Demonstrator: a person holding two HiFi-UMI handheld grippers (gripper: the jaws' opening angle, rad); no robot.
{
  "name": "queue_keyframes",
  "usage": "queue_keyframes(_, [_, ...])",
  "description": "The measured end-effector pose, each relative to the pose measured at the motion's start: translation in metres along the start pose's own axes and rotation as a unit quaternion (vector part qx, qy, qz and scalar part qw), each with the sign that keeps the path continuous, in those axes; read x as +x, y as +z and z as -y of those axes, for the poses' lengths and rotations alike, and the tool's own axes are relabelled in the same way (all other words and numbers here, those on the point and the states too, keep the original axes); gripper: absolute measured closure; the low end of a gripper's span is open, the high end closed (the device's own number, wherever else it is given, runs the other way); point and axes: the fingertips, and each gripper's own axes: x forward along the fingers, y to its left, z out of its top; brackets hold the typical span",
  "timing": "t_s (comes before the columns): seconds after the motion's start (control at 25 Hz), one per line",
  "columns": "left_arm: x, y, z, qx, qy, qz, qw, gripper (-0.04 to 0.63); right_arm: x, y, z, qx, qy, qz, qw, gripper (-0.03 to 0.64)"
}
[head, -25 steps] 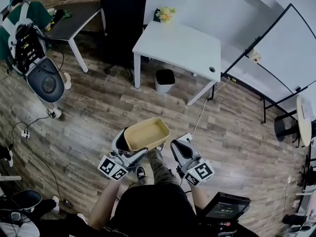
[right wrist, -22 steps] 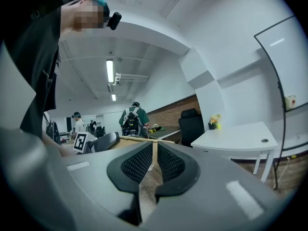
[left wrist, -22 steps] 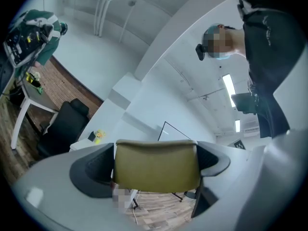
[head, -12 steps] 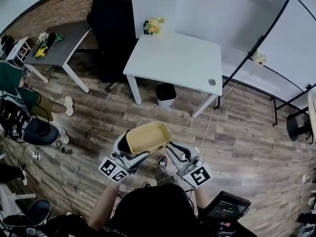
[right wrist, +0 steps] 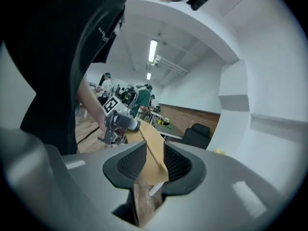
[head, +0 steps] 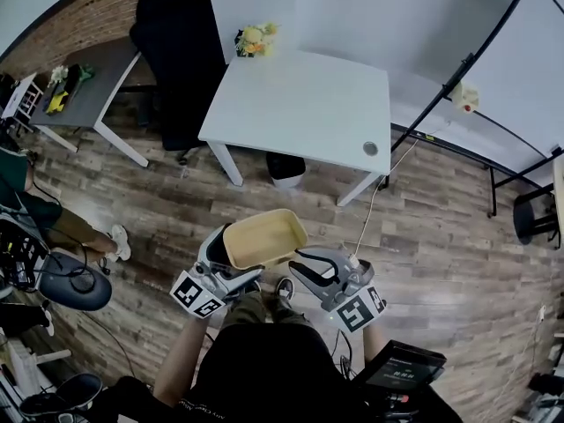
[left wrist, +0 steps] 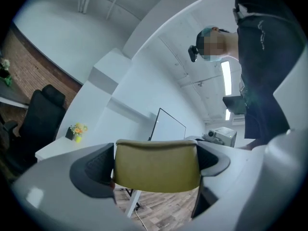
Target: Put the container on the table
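Over the floor point(head: 441, 236), left claw point(head: 226, 261) grips the container point(head: 263, 238).

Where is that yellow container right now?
In the head view the container hangs low centre above the wooden floor, short of the white table; the left gripper clamps it while the right gripper is opening its fingers round the rim.

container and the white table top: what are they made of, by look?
The container: tan, matte, thin-walled with rounded corners; looks like moulded plastic, possibly pulp fibre. The table: smooth, uniform white top with a round cable grommet; probably laminate or painted board.
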Motion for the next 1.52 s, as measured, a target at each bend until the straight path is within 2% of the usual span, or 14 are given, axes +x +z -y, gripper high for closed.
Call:
queue_keyframes(0.12, [0.02, -0.001, -0.006, 0.006, -0.032, -0.009, 0.9994, 0.077, 0.01, -0.017, 0.009, -0.061, 0.042, -0.054, 0.996, 0.482])
queue_keyframes(0.28, [0.045, -0.003, -0.027, 0.0, -0.072, -0.011, 0.9974, 0.078, 0.033, -0.037, 0.025, -0.099, 0.087, -0.101, 0.986, 0.483])
queue_keyframes(0.48, [0.082, -0.005, -0.073, -0.016, -0.105, -0.003, 0.9944, 0.078, 0.068, -0.063, 0.054, -0.107, 0.123, -0.163, 0.973, 0.506])
queue_keyframes(0.76, [0.136, 0.016, -0.136, 0.002, -0.149, -0.001, 0.9889, 0.077, 0.12, -0.075, 0.117, -0.1, 0.146, -0.209, 0.962, 0.535])
queue_keyframes(0.84, [0.14, 0.02, -0.156, 0.019, -0.163, -0.017, 0.9863, 0.077, 0.138, -0.075, 0.131, -0.098, 0.143, -0.222, 0.959, 0.56])
queue_keyframes(0.96, [0.146, 0.015, -0.177, 0.063, -0.177, -0.08, 0.9789, 0.077, 0.161, -0.086, 0.149, -0.098, 0.131, -0.256, 0.953, 0.58])
queue_keyframes(1.12, [0.16, 0.02, -0.21, 0.106, -0.133, -0.153, 0.9735, 0.078, 0.174, -0.118, 0.174, -0.082, 0.096, -0.322, 0.938, 0.595])
queue_keyframes(1.16, [0.161, 0.02, -0.218, 0.145, -0.116, -0.173, 0.9672, 0.08, 0.175, -0.127, 0.177, -0.077, 0.095, -0.34, 0.932, 0.595])
queue_keyframes(1.2, [0.161, 0.019, -0.224, 0.201, -0.104, -0.199, 0.9536, 0.093, 0.176, -0.136, 0.18, -0.074, 0.097, -0.356, 0.926, 0.595])
queue_keyframes(1.24, [0.162, 0.015, -0.227, 0.262, -0.101, -0.231, 0.9317, 0.116, 0.178, -0.143, 0.183, -0.071, 0.1, -0.37, 0.921, 0.595])
queue_keyframes(1.32, [0.166, 0.005, -0.221, 0.362, -0.122, -0.294, 0.8762, 0.201, 0.182, -0.155, 0.191, -0.069, 0.107, -0.387, 0.913, 0.595])
queue_keyframes(1.36, [0.168, -0.002, -0.216, 0.393, -0.137, -0.319, 0.8512, 0.247, 0.185, -0.158, 0.194, -0.067, 0.109, -0.392, 0.911, 0.595])
queue_keyframes(1.4, [0.171, -0.01, -0.21, 0.414, -0.153, -0.337, 0.8316, 0.277, 0.188, -0.16, 0.196, -0.063, 0.112, -0.393, 0.91, 0.595])
queue_keyframes(1.52, [0.178, -0.032, -0.195, 0.438, -0.191, -0.368, 0.7974, 0.305, 0.204, -0.161, 0.198, -0.051, 0.123, -0.389, 0.912, 0.595])
